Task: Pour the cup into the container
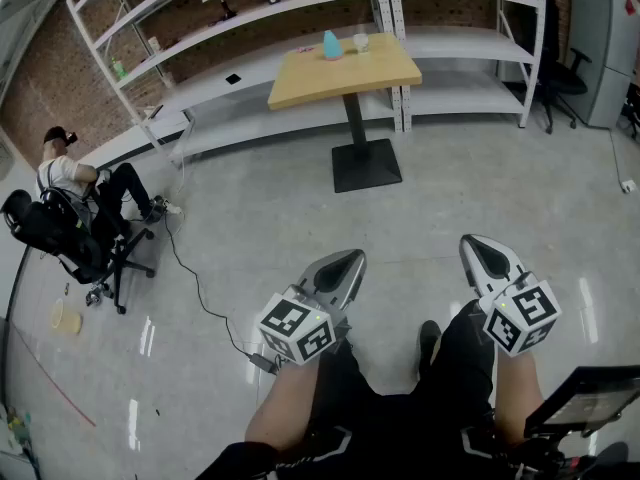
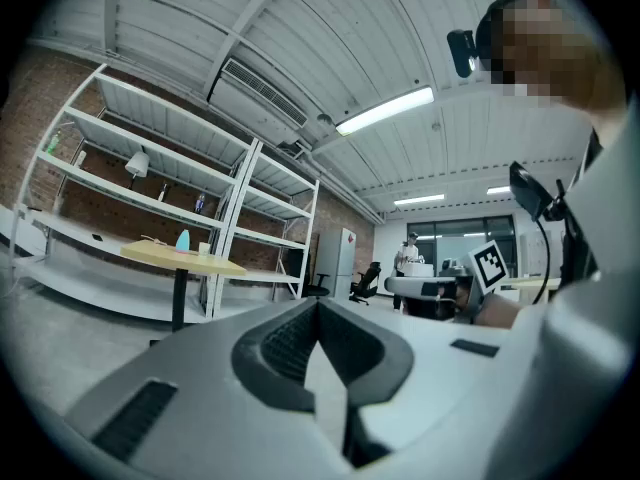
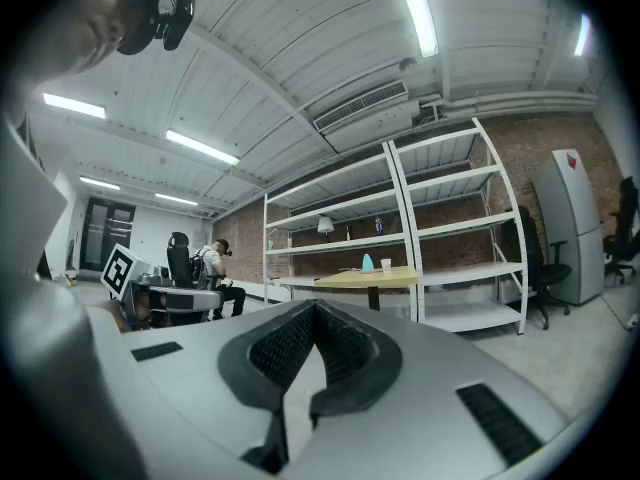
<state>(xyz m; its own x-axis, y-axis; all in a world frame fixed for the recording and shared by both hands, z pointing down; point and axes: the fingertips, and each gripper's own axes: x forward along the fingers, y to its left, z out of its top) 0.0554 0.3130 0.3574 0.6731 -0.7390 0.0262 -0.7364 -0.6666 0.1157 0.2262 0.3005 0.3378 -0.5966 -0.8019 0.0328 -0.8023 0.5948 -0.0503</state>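
A light blue container (image 1: 331, 44) and a small clear cup (image 1: 361, 42) stand side by side at the far edge of a yellow wooden table (image 1: 345, 76), well ahead of me. Both show small in the left gripper view as container (image 2: 183, 240) and cup (image 2: 203, 249), and in the right gripper view as container (image 3: 368, 262) and cup (image 3: 386, 265). My left gripper (image 1: 349, 261) and right gripper (image 1: 477, 245) are held low over the floor near my knees, far from the table. Both are shut with nothing between the jaws.
White metal shelving (image 1: 250, 18) runs along the brick wall behind the table. A person sits on an office chair (image 1: 85, 218) at the left, with a cable (image 1: 195, 278) trailing over the floor. Another black chair (image 1: 560, 73) and a grey cabinet (image 1: 605, 43) stand at the right.
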